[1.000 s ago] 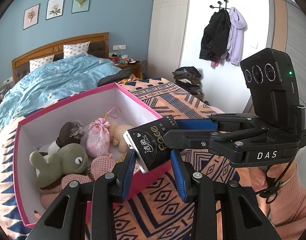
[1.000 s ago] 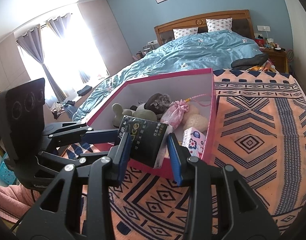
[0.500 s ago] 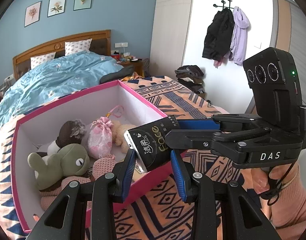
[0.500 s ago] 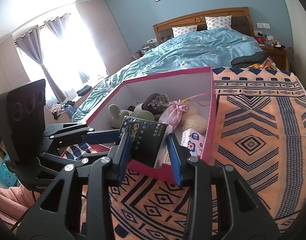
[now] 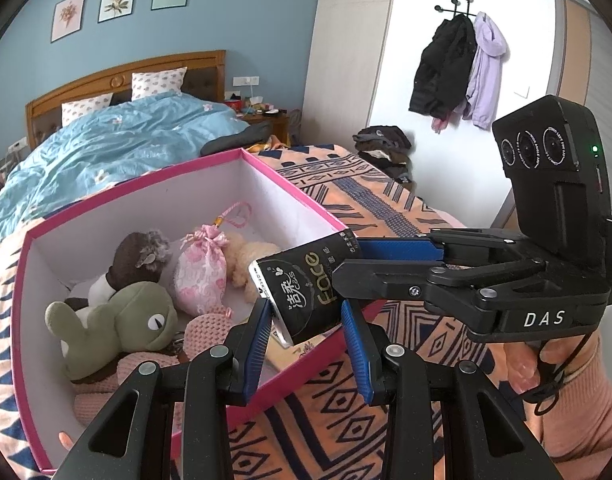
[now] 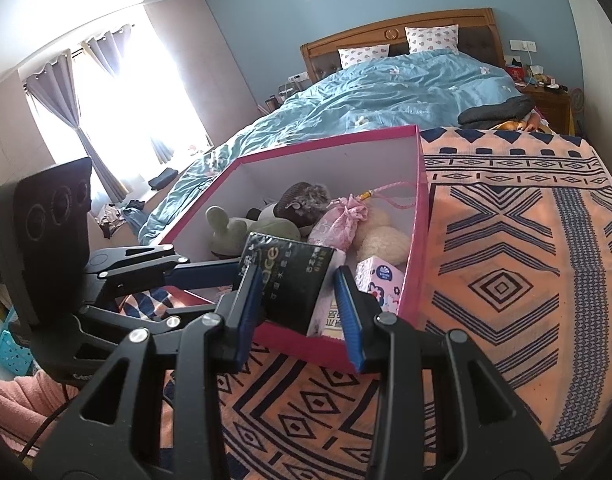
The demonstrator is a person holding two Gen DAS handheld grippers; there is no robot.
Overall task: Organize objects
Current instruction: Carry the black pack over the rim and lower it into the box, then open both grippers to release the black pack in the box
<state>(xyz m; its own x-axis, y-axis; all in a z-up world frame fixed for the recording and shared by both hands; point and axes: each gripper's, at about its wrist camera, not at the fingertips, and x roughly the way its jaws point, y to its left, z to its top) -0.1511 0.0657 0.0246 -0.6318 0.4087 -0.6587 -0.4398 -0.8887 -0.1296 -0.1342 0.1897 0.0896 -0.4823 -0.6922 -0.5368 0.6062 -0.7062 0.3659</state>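
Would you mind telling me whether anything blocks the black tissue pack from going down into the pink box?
Partly. The tissue pack hangs over the box's near corner, where a flowered tissue packet already lies beneath it; the toys fill the rest, leaving little bare floor.

Glossy black tissue pack (image 5: pixel 306 294), matt cardboard box (image 5: pixel 290 196), plush frog (image 5: pixel 118 324)
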